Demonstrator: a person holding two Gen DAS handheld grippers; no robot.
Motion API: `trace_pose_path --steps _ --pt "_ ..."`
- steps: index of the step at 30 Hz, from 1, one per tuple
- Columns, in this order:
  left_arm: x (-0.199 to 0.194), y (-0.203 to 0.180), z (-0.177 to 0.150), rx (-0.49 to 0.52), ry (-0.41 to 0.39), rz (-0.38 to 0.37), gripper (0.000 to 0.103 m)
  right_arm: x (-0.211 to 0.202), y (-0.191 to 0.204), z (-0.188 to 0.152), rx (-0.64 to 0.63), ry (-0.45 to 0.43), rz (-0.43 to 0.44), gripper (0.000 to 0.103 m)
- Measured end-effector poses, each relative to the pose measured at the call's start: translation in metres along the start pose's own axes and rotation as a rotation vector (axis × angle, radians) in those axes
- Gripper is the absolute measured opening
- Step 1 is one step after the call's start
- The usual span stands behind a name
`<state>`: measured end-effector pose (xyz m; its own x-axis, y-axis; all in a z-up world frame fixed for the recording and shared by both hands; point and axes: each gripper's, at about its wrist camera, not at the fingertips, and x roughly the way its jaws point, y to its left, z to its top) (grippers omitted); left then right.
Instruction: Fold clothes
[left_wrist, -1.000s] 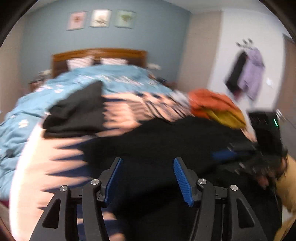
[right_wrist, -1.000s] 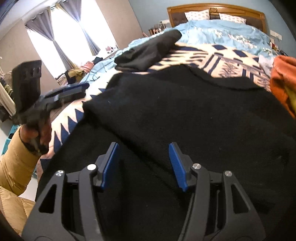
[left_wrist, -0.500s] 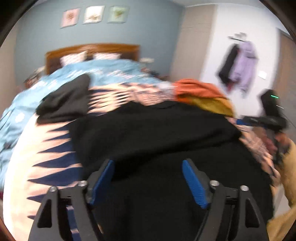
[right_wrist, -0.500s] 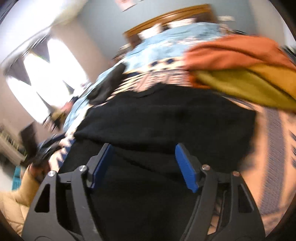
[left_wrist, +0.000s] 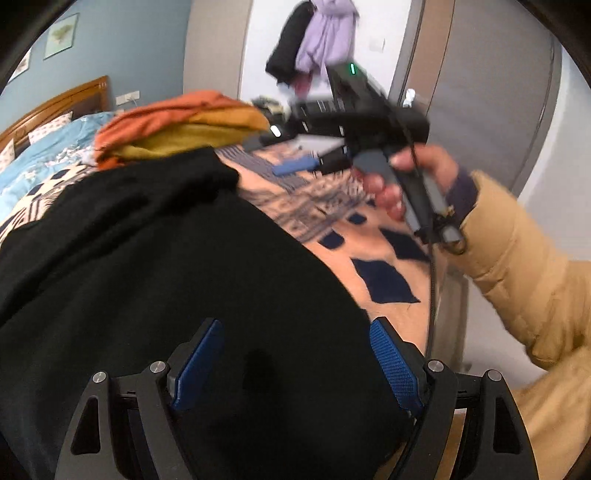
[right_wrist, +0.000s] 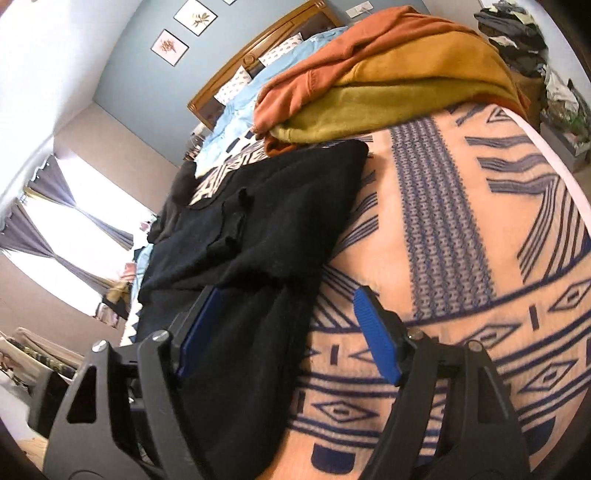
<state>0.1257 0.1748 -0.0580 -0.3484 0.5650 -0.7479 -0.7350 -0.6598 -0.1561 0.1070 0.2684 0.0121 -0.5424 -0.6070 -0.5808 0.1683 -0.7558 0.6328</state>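
A black garment (left_wrist: 155, 266) lies spread on a patterned peach and navy blanket (left_wrist: 369, 236), partly folded over itself; it also shows in the right wrist view (right_wrist: 266, 229). My left gripper (left_wrist: 295, 365) is open and empty, low over the garment's near part. My right gripper (right_wrist: 288, 332) is open and empty, over the garment's right edge, one finger above the cloth and one above the blanket (right_wrist: 461, 258). The right gripper also shows in the left wrist view (left_wrist: 295, 162), held in a hand above the blanket.
A stack of folded orange and mustard clothes (right_wrist: 388, 81) lies on the bed beyond the black garment, also in the left wrist view (left_wrist: 177, 129). A dark folded garment (right_wrist: 177, 206) lies further left. Clothes hang on the wall (left_wrist: 314, 40). The bed's edge (right_wrist: 561, 173) is at right.
Both grippers have swung right: the left view now faces the bed's right side and door, and the right gripper has moved to the garment's right edge. Both stay open.
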Motion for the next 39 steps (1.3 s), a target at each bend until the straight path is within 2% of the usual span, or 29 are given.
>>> trace_pose_path --steps 6,11,13,16,23,25,26,27,28,32,36,39 --pt "0.036 -0.033 -0.004 0.065 0.101 0.101 0.085 -0.006 -0.003 -0.003 -0.004 -0.019 0.024 0.078" --pt "0.038 -0.032 -0.004 0.054 0.095 0.131 0.081 0.015 -0.006 0.009 0.013 -0.009 0.032 0.078" --pt "0.037 -0.028 -0.003 0.033 0.088 0.139 0.075 0.028 -0.009 0.017 0.039 0.000 0.036 0.078" --pt "0.037 -0.023 -0.002 0.005 0.077 0.153 0.062 0.049 -0.014 0.027 0.069 0.014 0.010 0.078" --pt "0.034 -0.001 0.000 -0.107 0.039 0.101 0.026 0.076 -0.016 0.032 0.073 0.030 0.028 0.078" --pt "0.033 0.007 0.000 -0.141 0.028 0.084 0.017 0.080 -0.015 0.032 0.071 0.028 0.033 0.071" --pt "0.033 0.010 0.000 -0.156 0.024 0.075 0.015 0.082 -0.014 0.032 0.070 0.027 0.036 0.052" --pt "0.032 0.012 -0.001 -0.172 0.020 0.060 0.014 0.084 -0.014 0.032 0.069 0.026 0.038 0.029" --pt "0.031 0.014 -0.002 -0.188 0.016 0.043 0.013 0.083 -0.013 0.033 0.071 0.021 0.033 0.024" --pt "0.025 0.023 -0.005 -0.250 -0.009 -0.033 0.012 0.074 -0.003 0.040 0.052 -0.016 0.005 0.018" --pt "0.013 0.035 -0.007 -0.299 -0.049 -0.117 0.012 0.063 0.046 0.052 -0.076 -0.059 -0.054 0.017" --pt "0.000 0.044 -0.011 -0.334 -0.086 -0.183 0.012 0.070 0.100 0.057 -0.229 -0.062 -0.132 0.017"
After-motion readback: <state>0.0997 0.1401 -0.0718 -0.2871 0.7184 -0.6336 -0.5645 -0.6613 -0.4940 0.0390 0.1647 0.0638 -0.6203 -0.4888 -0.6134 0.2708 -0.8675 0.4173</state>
